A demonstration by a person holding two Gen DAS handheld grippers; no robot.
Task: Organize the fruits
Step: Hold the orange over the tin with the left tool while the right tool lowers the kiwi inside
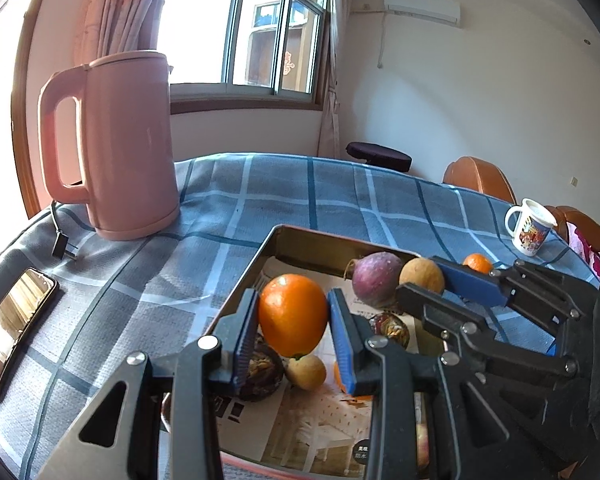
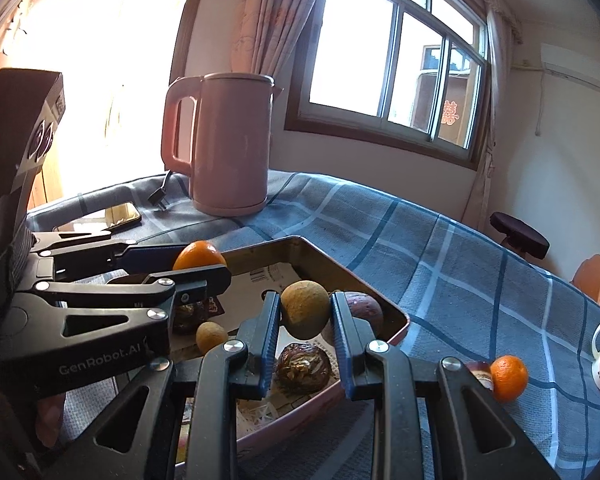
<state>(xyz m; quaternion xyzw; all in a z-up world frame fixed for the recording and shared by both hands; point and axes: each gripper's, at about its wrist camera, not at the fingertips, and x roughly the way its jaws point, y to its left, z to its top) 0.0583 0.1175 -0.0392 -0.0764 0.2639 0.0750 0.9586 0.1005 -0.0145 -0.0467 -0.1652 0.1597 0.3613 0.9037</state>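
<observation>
With both grippers over the tray (image 1: 236, 292), we've the left gripper (image 1: 293, 322) clamping an orange (image 1: 293, 312), right gripper (image 2: 305, 320) gripping a brown fruit (image 2: 305, 314); approx five fruits inside, one tangerine (image 2: 509, 378) left outside.

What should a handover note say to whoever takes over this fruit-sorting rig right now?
Left gripper: shut on the orange, held above the tray.
Right gripper: shut on the tan round fruit, also above the tray.
In the tray: a purple fruit, a small tan fruit and two dark wrapped pieces, lying on printed paper.
Outside the tray: a small mandarin on the checked cloth, near the mug.
Done: several fruits are in the tray.
Left: set down both held fruits, probably in the tray, then likely fetch the mandarin.
</observation>
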